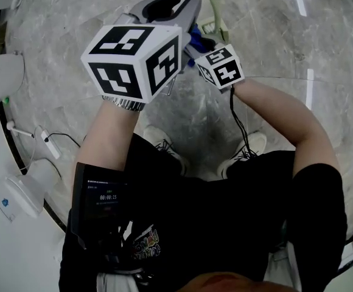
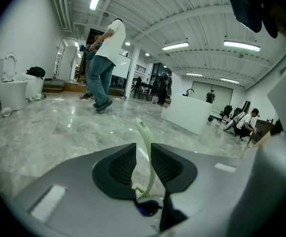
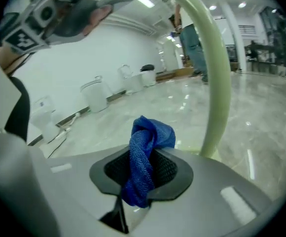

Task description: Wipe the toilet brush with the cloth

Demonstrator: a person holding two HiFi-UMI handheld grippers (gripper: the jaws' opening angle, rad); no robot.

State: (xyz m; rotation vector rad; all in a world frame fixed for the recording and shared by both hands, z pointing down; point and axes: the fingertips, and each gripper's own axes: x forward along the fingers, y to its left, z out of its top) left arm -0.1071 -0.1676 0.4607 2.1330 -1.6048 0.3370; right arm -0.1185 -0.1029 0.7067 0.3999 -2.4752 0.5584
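Brightly and evenly lit from long ceiling lights (image 2: 175, 46) high above the left claw (image 2: 143, 169). Throws white streaks of glare across the polished floor (image 2: 59, 127) ahead of that claw, and again beyond the right claw (image 3: 140, 169). Casts only faint, soft shadows. Bends straight lines hard toward the rims of both claw views and blacks out their corners. Keeps the cloth (image 3: 145, 152) between the right claw's pads crisp, weave and all. Softens the toilet brush (image 3: 214, 83) just to the right of that claw, and the far room behind it. Renders the head view clear, with little glare, above both claws.
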